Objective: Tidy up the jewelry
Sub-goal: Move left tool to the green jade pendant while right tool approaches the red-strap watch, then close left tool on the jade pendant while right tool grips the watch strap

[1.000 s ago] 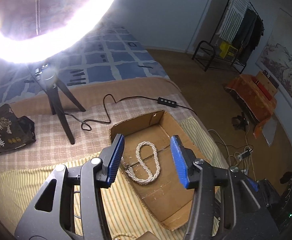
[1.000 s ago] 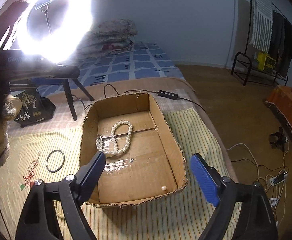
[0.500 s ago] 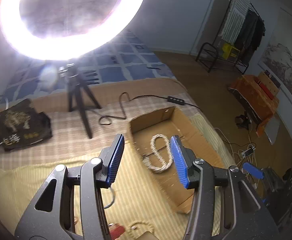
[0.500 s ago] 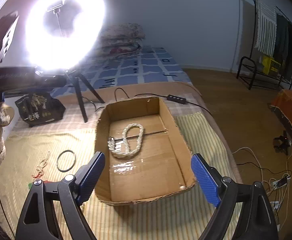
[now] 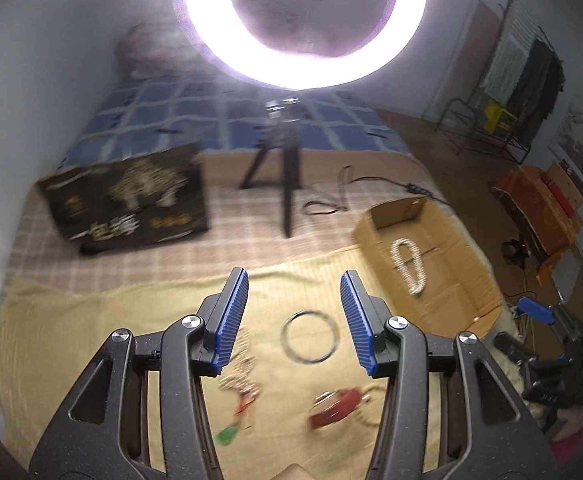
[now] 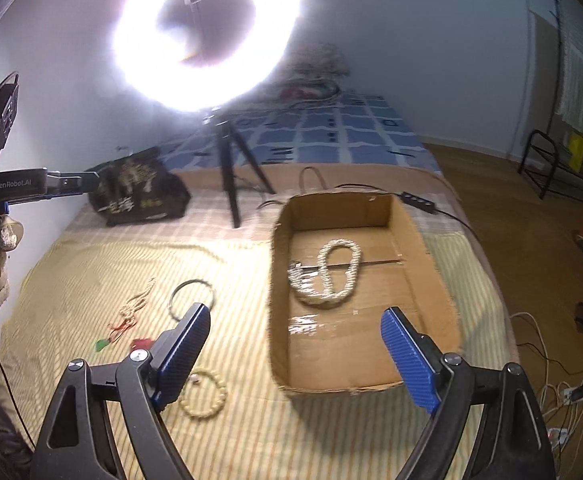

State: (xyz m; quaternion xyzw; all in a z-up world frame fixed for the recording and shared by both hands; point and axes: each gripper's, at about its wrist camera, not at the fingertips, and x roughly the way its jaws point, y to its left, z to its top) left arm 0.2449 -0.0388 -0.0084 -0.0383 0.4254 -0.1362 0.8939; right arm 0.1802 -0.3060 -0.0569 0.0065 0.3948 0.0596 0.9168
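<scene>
Yellow striped cloth (image 5: 91, 320) now lies under the empty, open left hand-held gripper (image 5: 294, 312), previously over the cardboard box (image 5: 487, 300).

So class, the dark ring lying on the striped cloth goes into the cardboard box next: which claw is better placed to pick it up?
Left. The left claw is open, empty, with the dark ring framed between its fingers. The right claw, also open and empty, faces the cardboard box; the ring sits beyond its left finger.

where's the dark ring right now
The dark ring lies flat on the yellow striped cloth, left of the cardboard box. In the left wrist view it shows between the open left tongs, untouched.
</scene>
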